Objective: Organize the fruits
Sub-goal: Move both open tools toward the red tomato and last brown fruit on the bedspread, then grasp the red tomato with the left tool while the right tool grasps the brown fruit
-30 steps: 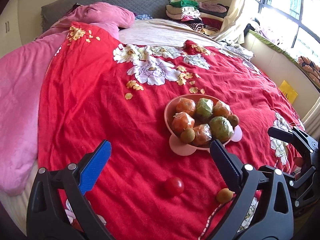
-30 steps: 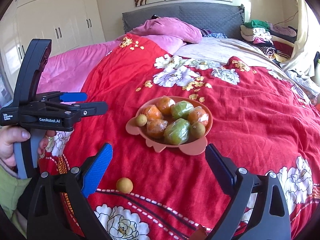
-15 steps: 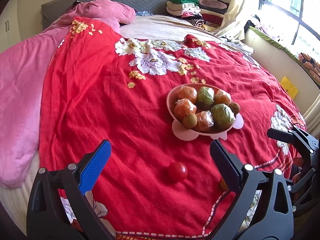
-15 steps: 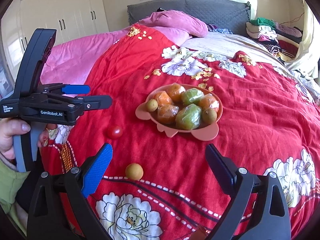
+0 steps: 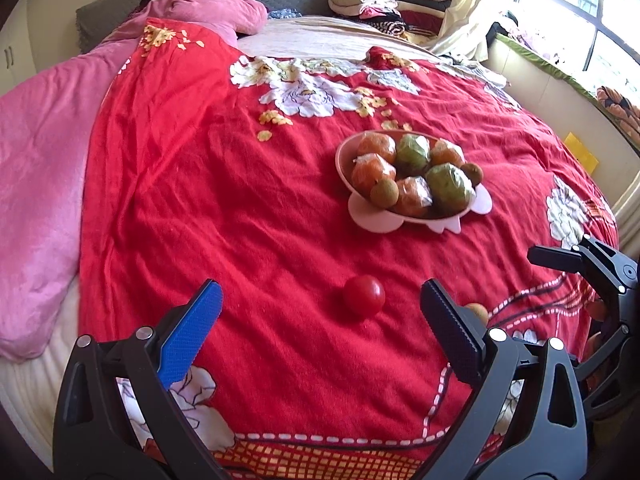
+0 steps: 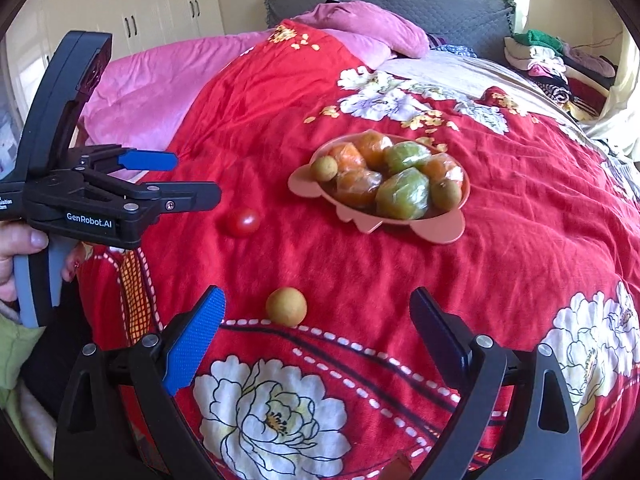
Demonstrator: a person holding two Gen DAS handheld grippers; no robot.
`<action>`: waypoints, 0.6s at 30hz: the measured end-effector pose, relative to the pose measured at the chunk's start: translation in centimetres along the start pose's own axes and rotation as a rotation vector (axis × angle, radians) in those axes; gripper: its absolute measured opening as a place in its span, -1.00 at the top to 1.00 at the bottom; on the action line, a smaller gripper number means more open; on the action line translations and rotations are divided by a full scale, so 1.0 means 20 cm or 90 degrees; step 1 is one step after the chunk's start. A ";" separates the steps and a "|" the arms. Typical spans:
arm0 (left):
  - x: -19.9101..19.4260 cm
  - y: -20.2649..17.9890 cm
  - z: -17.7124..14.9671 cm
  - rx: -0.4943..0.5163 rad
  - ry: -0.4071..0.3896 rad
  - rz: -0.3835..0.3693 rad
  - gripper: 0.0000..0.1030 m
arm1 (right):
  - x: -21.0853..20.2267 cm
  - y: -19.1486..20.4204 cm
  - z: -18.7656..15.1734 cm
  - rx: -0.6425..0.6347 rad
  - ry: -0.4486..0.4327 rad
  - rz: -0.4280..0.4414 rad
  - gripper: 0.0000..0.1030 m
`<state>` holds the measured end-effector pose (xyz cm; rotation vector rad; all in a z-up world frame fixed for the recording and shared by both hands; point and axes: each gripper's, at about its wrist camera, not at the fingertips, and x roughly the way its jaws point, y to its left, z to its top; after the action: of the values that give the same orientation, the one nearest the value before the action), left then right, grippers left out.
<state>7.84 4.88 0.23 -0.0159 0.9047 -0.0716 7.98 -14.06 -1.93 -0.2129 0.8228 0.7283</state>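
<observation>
A pink bowl (image 5: 362, 210) (image 6: 444, 232) on the red bedspread holds several wrapped orange and green fruits and small brown ones. A red tomato (image 5: 363, 295) (image 6: 242, 222) lies loose in front of it. A small tan round fruit (image 6: 286, 306) lies nearer; in the left wrist view it (image 5: 476, 312) is half hidden behind the right finger. My left gripper (image 5: 320, 320) is open and empty, just short of the tomato; it also shows in the right wrist view (image 6: 192, 178). My right gripper (image 6: 316, 320) is open and empty around the tan fruit's near side.
The red floral bedspread (image 5: 224, 184) covers the bed, with a pink blanket (image 5: 36, 152) on the left and pink pillow (image 5: 208, 12) at the head. Folded clothes (image 5: 372, 0) are stacked at the far corner. A window ledge (image 5: 560, 92) runs along the right.
Both grippers have pulled back toward the bed's near edge and lowered. The bowl looks farther away, and the tomato and tan fruit now sit between the fingers' reach. Both stay open.
</observation>
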 end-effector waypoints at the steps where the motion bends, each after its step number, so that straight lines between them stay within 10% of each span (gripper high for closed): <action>1: 0.00 0.00 -0.01 0.003 0.002 0.000 -0.81 | 0.01 0.01 0.00 -0.001 0.002 0.003 -0.79; 18: 0.08 -0.04 -0.05 0.015 0.026 -0.025 -0.68 | 0.17 0.01 -0.06 0.008 0.043 0.041 0.30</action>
<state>8.01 3.91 -1.55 -0.0097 0.9449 -0.1192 8.69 -12.73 -5.31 -0.2011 0.9022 0.7792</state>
